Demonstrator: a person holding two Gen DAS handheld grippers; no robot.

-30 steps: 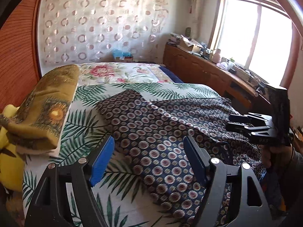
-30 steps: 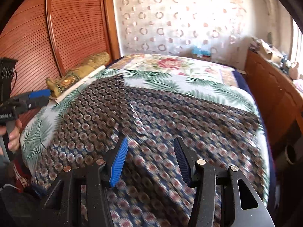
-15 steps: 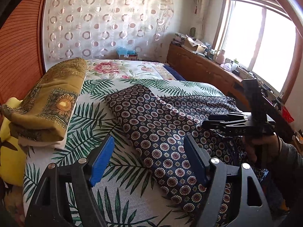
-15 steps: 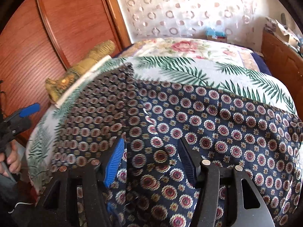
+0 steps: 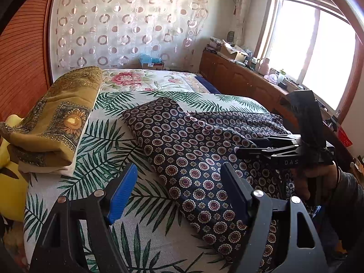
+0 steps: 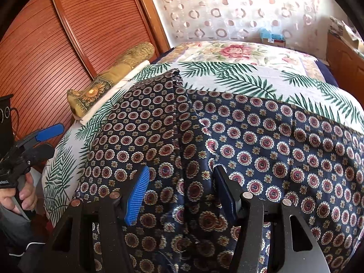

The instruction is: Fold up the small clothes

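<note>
Navy medallion-print garment point(image 5: 195, 159) spread on my palm-leaf bedspread point(image 5: 109, 141).
Both my left gripper point(image 5: 177, 193) and right gripper point(image 6: 182, 191) hang released above it; a folded golden sunflower cloth point(image 5: 56, 116) lies beside.

Right gripper point(image 6: 180, 191) gapes over patterned garment point(image 6: 250, 136).

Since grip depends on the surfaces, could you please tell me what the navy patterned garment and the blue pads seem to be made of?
Navy patterned garment: apparently thin woven fabric with a printed medallion pattern and matte finish; it drapes in soft creases. Blue pads: probably rubber or soft plastic, judging by their fine ribs and dull surface.
</note>
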